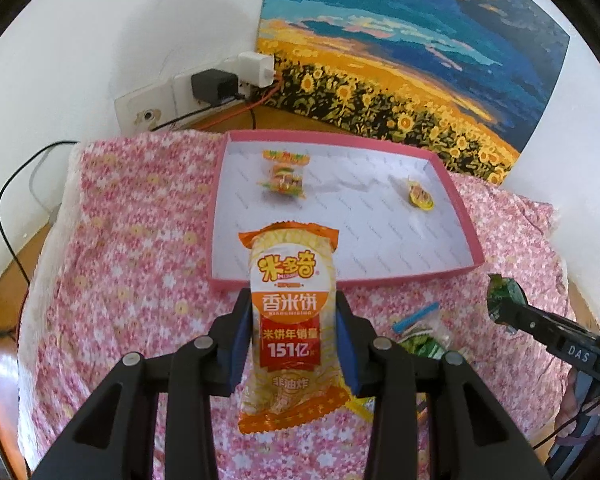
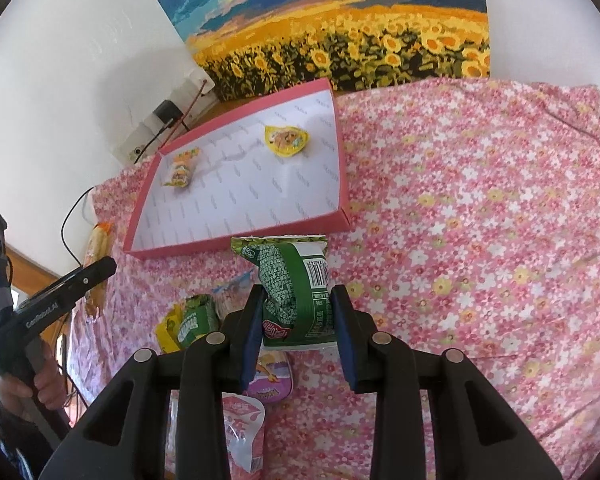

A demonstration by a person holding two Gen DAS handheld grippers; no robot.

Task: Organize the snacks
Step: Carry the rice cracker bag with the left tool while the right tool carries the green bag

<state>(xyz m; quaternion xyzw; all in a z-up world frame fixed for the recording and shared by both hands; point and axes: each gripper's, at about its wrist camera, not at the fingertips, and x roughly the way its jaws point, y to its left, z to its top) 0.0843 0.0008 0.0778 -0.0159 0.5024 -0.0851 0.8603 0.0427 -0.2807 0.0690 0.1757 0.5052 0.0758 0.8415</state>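
Observation:
My left gripper is shut on an orange rice cracker pack, held above the cloth just before the pink tray. My right gripper is shut on a green snack packet, held near the tray's front edge. The tray holds a small burger-print candy pack and a yellow jelly cup. The right gripper and its green packet also show at the right of the left wrist view. The left gripper shows at the left of the right wrist view.
Loose snacks lie on the pink floral cloth: a green-yellow packet, a purple cup, a pink-white pouch, a blue-clipped bag. A sunflower painting leans on the wall, beside a power strip with cables.

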